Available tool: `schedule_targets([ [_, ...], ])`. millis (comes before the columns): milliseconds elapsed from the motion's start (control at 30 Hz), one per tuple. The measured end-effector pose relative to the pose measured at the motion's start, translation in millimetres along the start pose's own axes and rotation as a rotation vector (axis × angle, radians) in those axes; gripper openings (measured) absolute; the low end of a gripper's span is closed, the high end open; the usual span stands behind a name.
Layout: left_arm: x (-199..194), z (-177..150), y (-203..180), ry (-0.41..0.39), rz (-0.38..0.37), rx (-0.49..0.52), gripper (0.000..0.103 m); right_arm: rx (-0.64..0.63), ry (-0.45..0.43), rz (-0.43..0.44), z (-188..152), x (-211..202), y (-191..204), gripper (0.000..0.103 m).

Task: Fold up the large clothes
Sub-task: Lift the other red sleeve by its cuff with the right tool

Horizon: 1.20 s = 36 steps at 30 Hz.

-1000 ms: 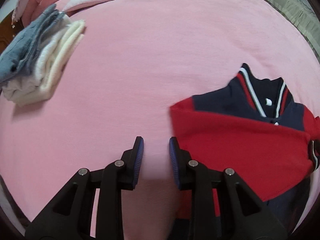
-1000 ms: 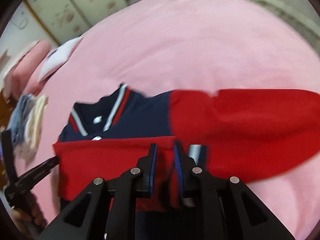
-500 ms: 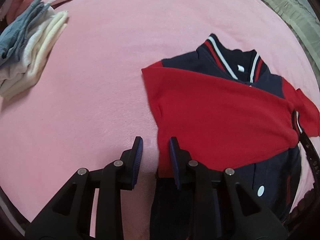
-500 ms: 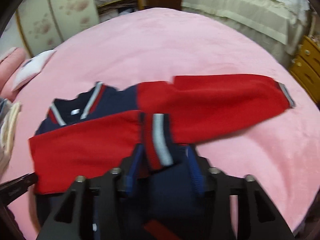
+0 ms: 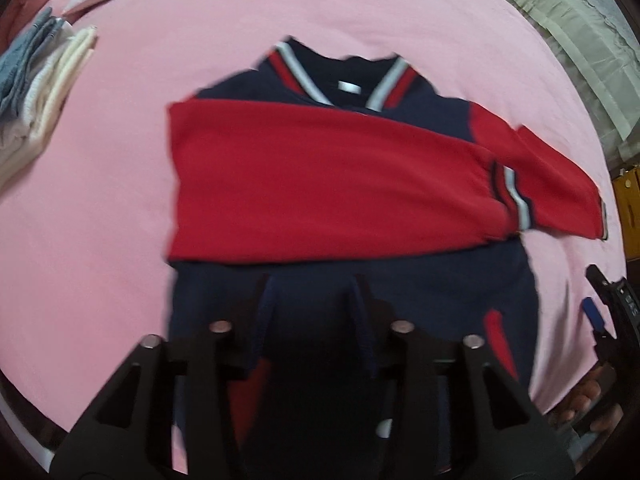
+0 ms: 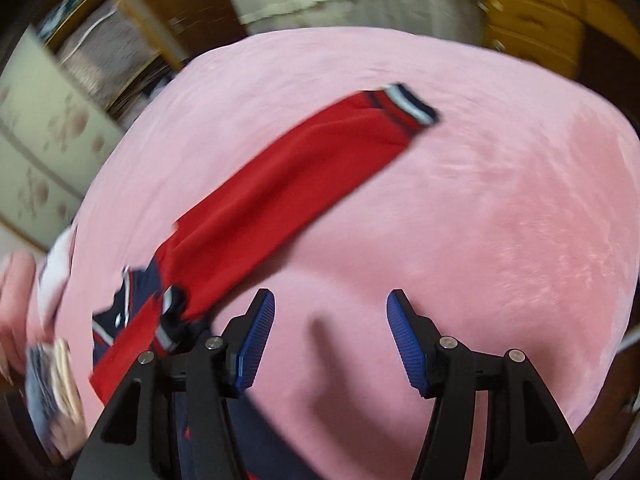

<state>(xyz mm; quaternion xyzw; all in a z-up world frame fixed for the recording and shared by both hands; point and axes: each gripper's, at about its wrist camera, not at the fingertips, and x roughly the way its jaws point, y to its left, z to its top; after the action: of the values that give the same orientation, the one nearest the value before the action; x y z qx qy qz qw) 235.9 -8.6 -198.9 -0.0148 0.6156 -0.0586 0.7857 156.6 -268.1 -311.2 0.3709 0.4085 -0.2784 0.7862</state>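
both grippers, left (image 5: 314,312) and right (image 6: 330,336), have just opened, empty, off the jacket (image 5: 320,184). folded clothes (image 5: 36,80) lie aside on the pink blanket (image 6: 500,220).

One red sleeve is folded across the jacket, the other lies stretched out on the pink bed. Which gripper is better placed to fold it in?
Probably right: the right gripper hangs open beside the outstretched sleeve; the left gripper is over the jacket's navy body.

jacket (image 5: 352,292): navy/red, flat on pink bedspread (image 5: 120,208), one red sleeve (image 5: 320,184) folded across chest
left gripper (image 5: 314,308): jaws just opened, hovering over hem, nothing gripped
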Motion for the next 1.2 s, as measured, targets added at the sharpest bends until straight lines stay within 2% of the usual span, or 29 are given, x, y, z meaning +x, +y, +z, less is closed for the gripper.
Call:
schedule_targets([
  [67,0.2,-1.7,-17.7,0.008,-0.003,-0.006,0.05,0.044,0.02,0.027,15.4,3.1,-18.2,0.06],
  [267,3.5,1.2,-76.9,0.064,-0.008,-0.026,0.052,0.055,0.091,0.061,66.5,23.1,-54.2,0.059],
  [367,2.7,8.2,-104.0,0.066,-0.027,-0.034,0.053,0.081,0.117,0.1,89.7,32.4,-65.2,0.058],
  [467,0.0,19.1,-127.1,0.047,-0.008,-0.025,0.053,0.114,0.09,0.135,110.3,41.6,-73.9,0.049],
  [500,-1.7,22.5,-132.9,0.041,-0.006,-0.027,0.054,0.13,0.08,0.145,116.6,44.7,-77.5,0.042],
  [600,-5.3,35.9,-145.6,0.025,0.004,-0.05,0.056,0.186,0.072,0.18,137.1,57.7,-86.0,0.031],
  [700,-7.2,44.2,-146.7,0.02,0.026,-0.081,0.056,0.18,0.07,0.197,151.0,63.4,-83.8,0.023],
  [767,-6.2,48.3,-142.1,0.029,0.034,-0.103,0.056,0.166,0.063,0.206,159.4,64.6,-81.0,0.022],
  [900,-12.3,53.3,-122.8,0.028,0.048,-0.162,0.056,0.13,0.034,0.208,169.5,57.3,-68.9,0.012],
  [1000,-17.4,50.0,-104.5,0.022,0.062,-0.186,0.056,0.129,0.023,0.247,172.9,43.6,-55.1,0.011],
  [1100,-27.1,43.0,-80.0,0.01,0.07,-0.223,0.056,0.122,-0.025,0.274,178.8,22.9,-36.5,0.01],
  [1200,-33.9,35.4,-52.8,0.0,0.07,-0.251,0.056,0.038,-0.11,0.29,180.8,-6.2,-4.9,0.009],
])
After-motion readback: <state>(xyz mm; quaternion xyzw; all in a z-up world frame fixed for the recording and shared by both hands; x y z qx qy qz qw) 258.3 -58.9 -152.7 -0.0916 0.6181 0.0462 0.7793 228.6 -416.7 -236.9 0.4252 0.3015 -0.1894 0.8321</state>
